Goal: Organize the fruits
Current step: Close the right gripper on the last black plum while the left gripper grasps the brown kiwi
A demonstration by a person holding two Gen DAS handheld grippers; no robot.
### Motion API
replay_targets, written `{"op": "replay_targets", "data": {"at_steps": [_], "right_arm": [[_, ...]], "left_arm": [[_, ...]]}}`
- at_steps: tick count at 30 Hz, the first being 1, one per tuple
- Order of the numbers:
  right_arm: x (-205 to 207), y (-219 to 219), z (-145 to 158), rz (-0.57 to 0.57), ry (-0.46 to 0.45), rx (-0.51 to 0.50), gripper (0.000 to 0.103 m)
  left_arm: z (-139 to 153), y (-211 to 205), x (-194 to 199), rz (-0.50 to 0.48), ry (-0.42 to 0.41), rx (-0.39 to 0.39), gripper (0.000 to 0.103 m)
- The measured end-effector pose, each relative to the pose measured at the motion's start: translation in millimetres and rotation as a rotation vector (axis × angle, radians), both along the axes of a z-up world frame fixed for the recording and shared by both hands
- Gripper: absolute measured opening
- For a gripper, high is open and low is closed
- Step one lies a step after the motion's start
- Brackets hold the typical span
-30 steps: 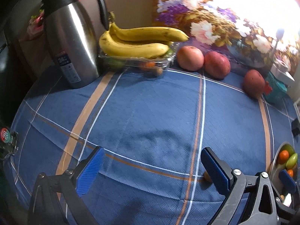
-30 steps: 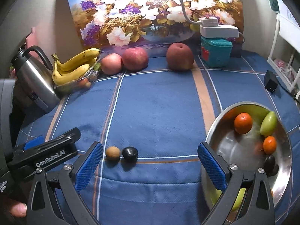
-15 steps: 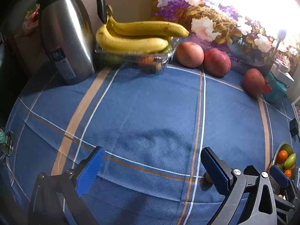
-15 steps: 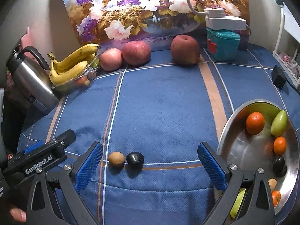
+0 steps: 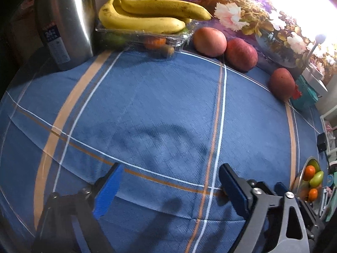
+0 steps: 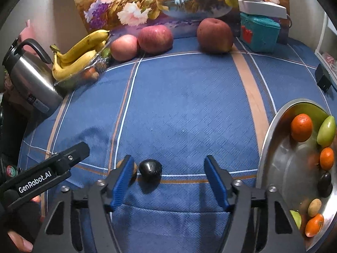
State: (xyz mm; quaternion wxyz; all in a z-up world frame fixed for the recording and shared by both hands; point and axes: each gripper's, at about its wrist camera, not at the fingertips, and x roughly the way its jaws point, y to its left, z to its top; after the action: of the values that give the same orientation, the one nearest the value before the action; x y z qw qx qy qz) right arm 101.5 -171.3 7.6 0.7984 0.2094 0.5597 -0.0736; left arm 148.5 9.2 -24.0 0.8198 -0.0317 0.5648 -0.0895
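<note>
- Your right gripper has just been closing its jaws; they now stand partly apart, with the small black fruit between them, nearer the left pad, and neither pad pressing on it.
- Just behind that left blue pad you can see a sliver of the small brown fruit, mostly hidden, lying just beside the black one on the cloth.
- Your left gripper has also just been narrowing, yet its jaws remain wide apart with only bare blue tablecloth between them.
- From the right wrist view, your left gripper's black body, marked with white lettering, juts in at the lower left, with your gloved hand wrapped around it.
- To the right of your right gripper sits the steel bowl, holding small oranges, a green fruit, a dark fruit and a small tan one.
- Across the cloth, at the far edge, three apples sit in a row: two touching, the third well apart to the right.
- Left of the apples lies a bunch of bananas on top of a clear plastic tray with small fruits inside.
- Beside the tray stands a steel thermos jug with a black handle.
- Behind the right-hand apple you have a teal box, and a flower painting leans against the wall behind everything.
</note>
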Motion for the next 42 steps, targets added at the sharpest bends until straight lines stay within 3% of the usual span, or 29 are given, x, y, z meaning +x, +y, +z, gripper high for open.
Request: {"op": "replay_targets", "data": {"at_steps": [8,24,34,42], "right_arm": [[2,6,-10,0.025,0.022,0.049,0.049],[5,5,-18,0.034,0.015,0.121,0.027],[1,0,-15,0.021,0.014,0.132,0.026],[-5,-26,-8,-0.055,0.007,0.134,0.026]], "left_arm": [[-9,-4,-2,-0.018,0.058,-0.062,0.077],[-16,-6,0,-0.018,0.094,-0.092,0.077],[-17,-11,0,-0.033,0.102,-0.101,0.077],[-16,-21,-2,-0.059,0.108,-0.115,0.075]]}}
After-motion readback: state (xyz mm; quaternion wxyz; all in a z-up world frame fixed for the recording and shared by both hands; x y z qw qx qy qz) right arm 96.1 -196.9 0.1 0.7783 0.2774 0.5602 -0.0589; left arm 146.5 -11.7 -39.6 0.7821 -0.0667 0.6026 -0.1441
